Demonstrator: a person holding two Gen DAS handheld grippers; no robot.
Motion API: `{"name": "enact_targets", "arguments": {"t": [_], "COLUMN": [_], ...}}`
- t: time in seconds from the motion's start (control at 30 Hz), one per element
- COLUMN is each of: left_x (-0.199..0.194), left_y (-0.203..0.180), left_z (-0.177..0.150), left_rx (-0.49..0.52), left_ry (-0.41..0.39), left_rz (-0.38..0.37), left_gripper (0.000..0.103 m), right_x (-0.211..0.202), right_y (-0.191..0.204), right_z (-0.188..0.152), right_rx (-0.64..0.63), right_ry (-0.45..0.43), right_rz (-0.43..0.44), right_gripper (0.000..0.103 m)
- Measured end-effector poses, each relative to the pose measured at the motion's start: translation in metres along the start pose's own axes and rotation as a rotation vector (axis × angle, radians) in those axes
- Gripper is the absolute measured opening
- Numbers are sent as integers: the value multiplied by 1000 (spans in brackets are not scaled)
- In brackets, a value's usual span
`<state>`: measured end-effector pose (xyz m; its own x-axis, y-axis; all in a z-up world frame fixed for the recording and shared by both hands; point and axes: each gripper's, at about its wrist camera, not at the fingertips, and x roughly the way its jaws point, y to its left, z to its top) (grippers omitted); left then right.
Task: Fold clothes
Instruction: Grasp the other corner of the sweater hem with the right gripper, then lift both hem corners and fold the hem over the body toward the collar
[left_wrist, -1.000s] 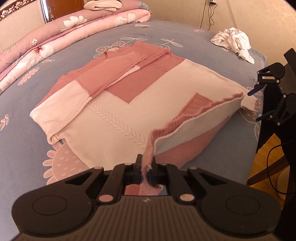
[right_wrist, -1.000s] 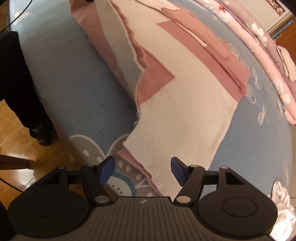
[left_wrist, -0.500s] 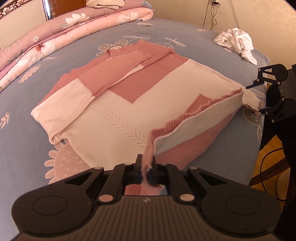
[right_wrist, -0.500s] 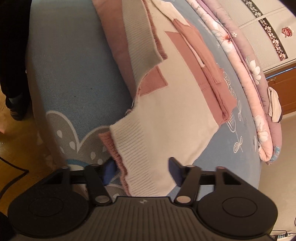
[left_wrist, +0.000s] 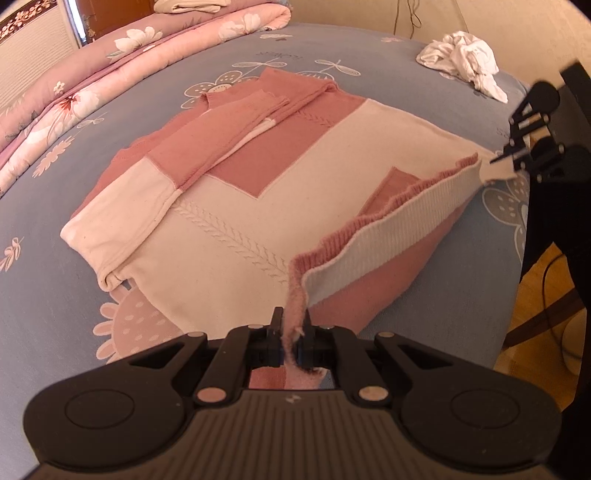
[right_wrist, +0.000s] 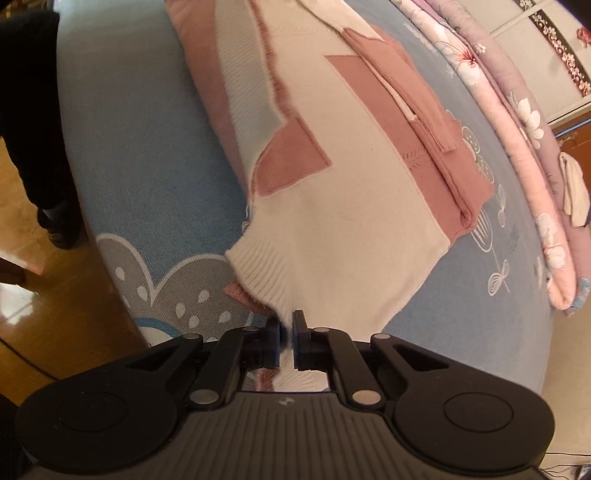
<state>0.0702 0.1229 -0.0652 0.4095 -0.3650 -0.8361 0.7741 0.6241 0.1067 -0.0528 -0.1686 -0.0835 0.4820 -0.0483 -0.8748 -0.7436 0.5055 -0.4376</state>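
Left tool (left_wrist: 293, 334) pinches the sweater (left_wrist: 236, 206) hem's pink corner. Right tool (right_wrist: 285, 334) clamps the cream corner, hem lifted off the bed (left_wrist: 48, 314).

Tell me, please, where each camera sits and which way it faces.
Left wrist: on the left tool, facing along the sweater's lifted hem; the right tool shows at the far corner.
Right wrist: on the right tool, facing across the sweater towards the rolled quilt; a dark trouser leg shows.
Shared: sweater, bed.

A bedroom at home
Bed (left_wrist: 155, 96) in flowered blue sheet, rolled pink quilts (left_wrist: 110, 62) along it, wood floor (right_wrist: 55, 302) beside
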Motion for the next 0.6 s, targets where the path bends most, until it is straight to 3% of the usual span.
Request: {"name": "enact_targets", "arguments": {"t": [0.3, 0.6], "left_x": [-7, -15], "left_y": [-10, -12], "left_z": [2, 7], "left_rx": [33, 53], "left_ry": [21, 5], "left_rz": [39, 84], "left_gripper": [3, 3], "right_x": [-19, -27], "right_y": [-40, -54], "right_z": [6, 19], "right_rx": [78, 38], "right_ry": [-51, -76], "right_rz": [106, 60], "right_gripper": [6, 6]}}
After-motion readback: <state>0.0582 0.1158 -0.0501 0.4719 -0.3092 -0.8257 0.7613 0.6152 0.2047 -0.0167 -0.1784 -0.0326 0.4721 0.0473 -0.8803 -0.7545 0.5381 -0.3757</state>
